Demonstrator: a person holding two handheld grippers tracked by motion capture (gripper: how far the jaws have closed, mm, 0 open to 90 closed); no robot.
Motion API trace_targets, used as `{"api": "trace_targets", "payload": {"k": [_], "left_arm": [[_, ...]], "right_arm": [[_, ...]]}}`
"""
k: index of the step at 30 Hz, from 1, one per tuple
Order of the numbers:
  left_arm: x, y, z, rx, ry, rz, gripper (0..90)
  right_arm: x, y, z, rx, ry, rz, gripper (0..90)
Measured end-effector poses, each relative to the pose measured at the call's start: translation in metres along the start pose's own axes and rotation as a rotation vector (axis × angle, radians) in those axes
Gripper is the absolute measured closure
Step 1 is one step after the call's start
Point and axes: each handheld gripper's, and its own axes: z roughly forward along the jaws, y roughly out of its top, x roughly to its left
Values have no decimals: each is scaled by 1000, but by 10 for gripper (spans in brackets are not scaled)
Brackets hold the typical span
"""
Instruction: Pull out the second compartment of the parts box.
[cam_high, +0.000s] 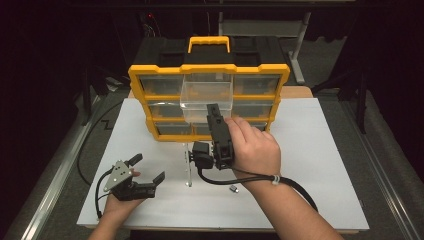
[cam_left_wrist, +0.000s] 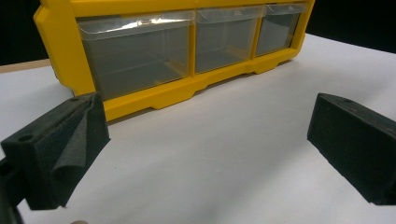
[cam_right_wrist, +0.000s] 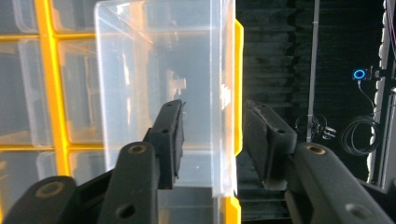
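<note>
Clear drawer (cam_high: 206, 100), pulled partway out of the yellow organizer (cam_high: 137, 80) at the surface's (cam_high: 325, 165) far edge: your right gripper (cam_right_wrist: 212, 140) straddles its wall, fingers released; your left gripper (cam_high: 145, 170) rests low, fingers wide and empty.

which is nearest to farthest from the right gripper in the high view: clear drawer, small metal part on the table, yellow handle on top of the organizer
From the right gripper in the high view:
1. clear drawer, pulled out of the organizer's middle column, right at the jaws.
2. small metal part, on the white table near the person's wrist.
3. yellow handle, atop the organizer at the back; close to 2, hard to call.
</note>
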Motion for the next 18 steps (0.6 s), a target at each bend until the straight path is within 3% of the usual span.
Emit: {"api": "trace_targets", "payload": {"k": [9, 18], "left_arm": [[0, 0, 0, -7, -1, -9, 2], [0, 0, -2, -18, -9, -15, 2]], "right_arm": [[18, -14, -14, 5, 38, 24, 555], [47, -30, -16, 30, 99, 26, 524]]}}
